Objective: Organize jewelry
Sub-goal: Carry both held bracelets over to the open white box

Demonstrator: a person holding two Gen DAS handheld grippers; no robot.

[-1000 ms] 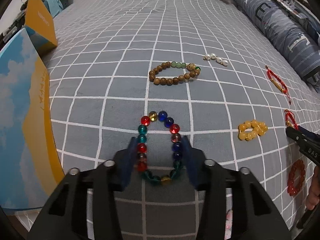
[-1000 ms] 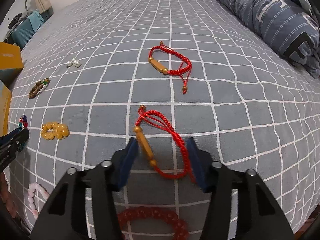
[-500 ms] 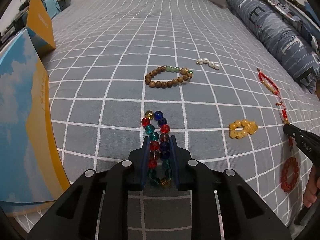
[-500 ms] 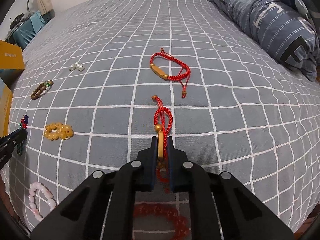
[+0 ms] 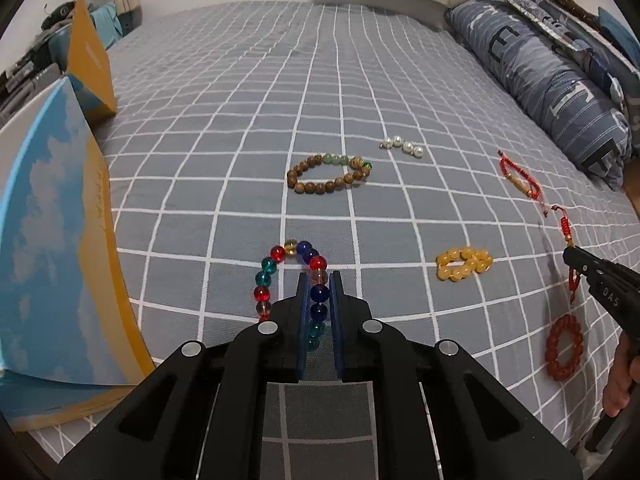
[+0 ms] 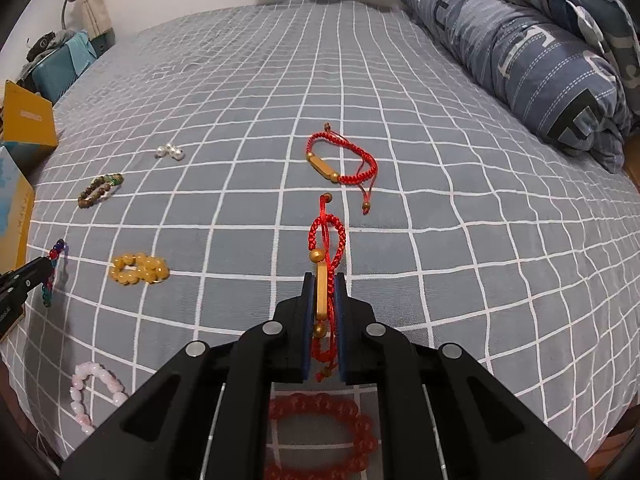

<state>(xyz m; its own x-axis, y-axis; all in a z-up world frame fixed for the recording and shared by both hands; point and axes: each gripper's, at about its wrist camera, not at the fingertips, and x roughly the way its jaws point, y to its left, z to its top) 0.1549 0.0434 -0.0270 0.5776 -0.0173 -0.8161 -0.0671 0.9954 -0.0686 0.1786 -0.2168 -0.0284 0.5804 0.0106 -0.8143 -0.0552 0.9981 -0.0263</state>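
My left gripper [image 5: 319, 280] is shut on one side of the multicoloured glass-bead bracelet [image 5: 276, 264], which hangs lifted off the grey checked bedspread. My right gripper [image 6: 323, 282] is shut on a red cord bracelet with a gold bar [image 6: 326, 240], also lifted; it also shows in the left wrist view [image 5: 565, 228]. On the bed lie a brown wooden-bead bracelet [image 5: 326, 174], a pearl string [image 5: 404, 147], a yellow bead bracelet [image 5: 464, 263], a second red cord bracelet [image 6: 340, 160], a red bead bracelet [image 6: 320, 436] and a pink bead bracelet [image 6: 94, 392].
A blue and orange open box [image 5: 52, 248] stands at the left edge of the bed, with a second orange flap [image 5: 90, 60] behind it. A rolled blue striped duvet [image 6: 532, 48] lies along the right side. The bed's edge is close below both grippers.
Both grippers closed from open: the left on the multicoloured bracelet, the right on the red cord bracelet. Both have since lifted and pulled back, stretching the bracelets narrow.
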